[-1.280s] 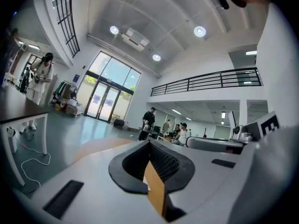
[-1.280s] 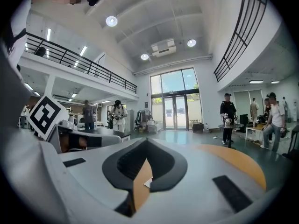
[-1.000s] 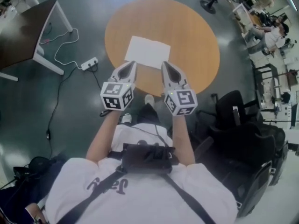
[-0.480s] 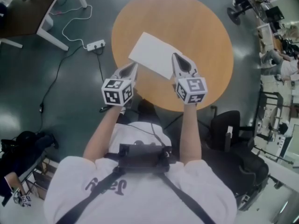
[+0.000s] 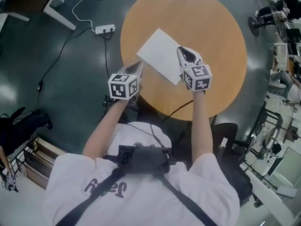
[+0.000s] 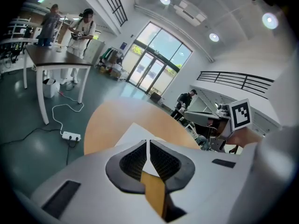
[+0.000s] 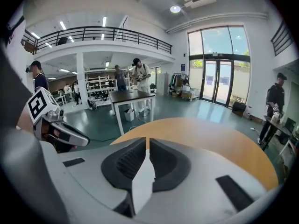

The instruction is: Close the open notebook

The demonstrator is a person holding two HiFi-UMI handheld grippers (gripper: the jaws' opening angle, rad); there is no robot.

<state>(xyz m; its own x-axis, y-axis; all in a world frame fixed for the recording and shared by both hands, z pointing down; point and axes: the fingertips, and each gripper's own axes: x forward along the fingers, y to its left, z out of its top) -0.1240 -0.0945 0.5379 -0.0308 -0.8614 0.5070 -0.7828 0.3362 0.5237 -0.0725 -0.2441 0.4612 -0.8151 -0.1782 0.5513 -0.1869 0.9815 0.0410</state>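
The open notebook [image 5: 159, 54] lies flat, white pages up, on the round wooden table [image 5: 216, 27], turned at an angle. My left gripper [image 5: 138, 65] hovers at the notebook's near left corner, over the table's edge, jaws shut and empty. My right gripper [image 5: 184, 51] is over the notebook's right edge; its jaws show only a thin slit, just starting to open, with nothing between them. In the left gripper view the shut left gripper [image 6: 148, 142] points at the white page [image 6: 133, 130]. In the right gripper view the right gripper [image 7: 147, 139] faces the tabletop [image 7: 210, 136].
A power strip [image 5: 104, 29] with a white cable lies on the dark floor left of the table. A desk leg [image 5: 59, 8] stands at top left. Black chairs [image 5: 225, 135] are at right. People stand at a dark desk [image 7: 131, 96] further off.
Both grippers have moved forward and down toward the notebook. The right one now sits over its right edge, the left one at its near left corner.
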